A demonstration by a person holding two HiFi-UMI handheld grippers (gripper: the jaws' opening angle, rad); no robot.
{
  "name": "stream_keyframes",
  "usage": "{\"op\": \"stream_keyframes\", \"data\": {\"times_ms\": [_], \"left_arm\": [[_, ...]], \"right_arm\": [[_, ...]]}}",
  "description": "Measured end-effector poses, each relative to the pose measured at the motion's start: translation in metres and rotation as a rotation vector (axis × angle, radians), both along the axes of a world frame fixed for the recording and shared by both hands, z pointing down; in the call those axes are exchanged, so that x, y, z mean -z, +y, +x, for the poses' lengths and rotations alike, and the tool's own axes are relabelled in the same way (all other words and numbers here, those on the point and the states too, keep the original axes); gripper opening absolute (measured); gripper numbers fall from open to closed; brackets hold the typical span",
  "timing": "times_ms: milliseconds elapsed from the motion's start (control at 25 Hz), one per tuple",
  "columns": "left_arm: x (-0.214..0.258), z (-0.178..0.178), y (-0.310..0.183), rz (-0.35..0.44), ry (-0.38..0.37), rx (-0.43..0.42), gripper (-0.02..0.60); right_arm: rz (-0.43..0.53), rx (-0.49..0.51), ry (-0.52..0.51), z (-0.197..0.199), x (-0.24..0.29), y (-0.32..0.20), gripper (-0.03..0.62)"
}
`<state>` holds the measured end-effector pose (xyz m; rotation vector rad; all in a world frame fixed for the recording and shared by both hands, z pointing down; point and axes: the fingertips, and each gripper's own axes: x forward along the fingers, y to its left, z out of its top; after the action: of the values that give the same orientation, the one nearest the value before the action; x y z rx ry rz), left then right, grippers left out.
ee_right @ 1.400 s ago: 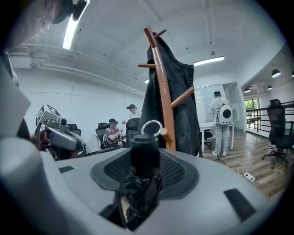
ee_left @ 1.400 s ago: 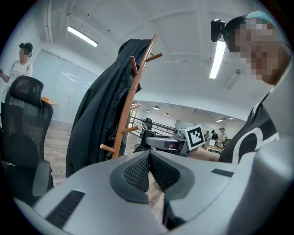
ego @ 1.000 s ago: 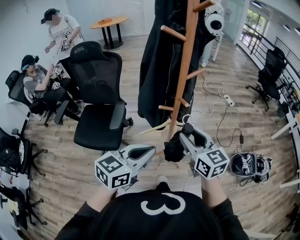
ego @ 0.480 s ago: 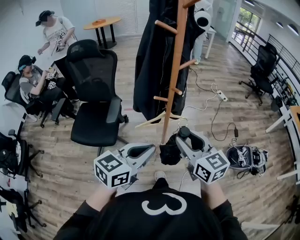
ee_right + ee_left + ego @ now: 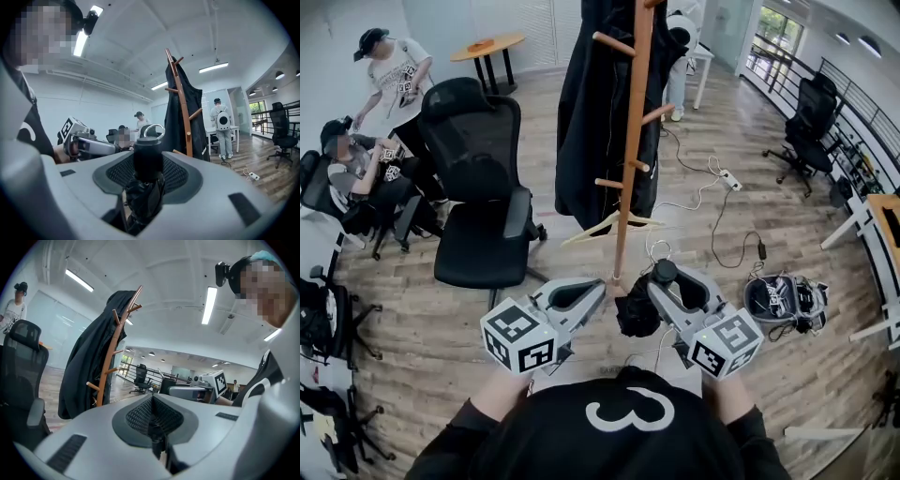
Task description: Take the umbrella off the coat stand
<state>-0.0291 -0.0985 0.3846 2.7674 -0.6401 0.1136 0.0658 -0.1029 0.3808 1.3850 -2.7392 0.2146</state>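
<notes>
The folded black umbrella is clamped in my right gripper, off the wooden coat stand. In the right gripper view its black handle with a metal ring stands up between the jaws and the dark canopy bunches below. My left gripper is held level beside it, jaws pressed together with nothing in them. A long black coat still hangs on the stand, also seen as the coat in the left gripper view. The stand's base sits just beyond both grippers.
A black office chair stands left of the stand. Two people are at the far left near a round table. A wooden hanger hangs low on the stand. Cables and a power strip lie right, a backpack further right.
The view has drawn back and shifted; the coat stand sits a little further left and away. Both grippers hold the same pose, the right one still gripping the umbrella.
</notes>
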Motion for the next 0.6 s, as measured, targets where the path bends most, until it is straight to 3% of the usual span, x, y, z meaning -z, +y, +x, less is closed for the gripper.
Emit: {"op": "stream_keyframes", "data": {"times_ms": [600], "left_arm": [[0.018, 0.019, 0.037, 0.026, -0.024, 0.031, 0.015]], "right_arm": [[0.021, 0.029, -0.051, 0.012, 0.018, 0.033, 0.19]]}}
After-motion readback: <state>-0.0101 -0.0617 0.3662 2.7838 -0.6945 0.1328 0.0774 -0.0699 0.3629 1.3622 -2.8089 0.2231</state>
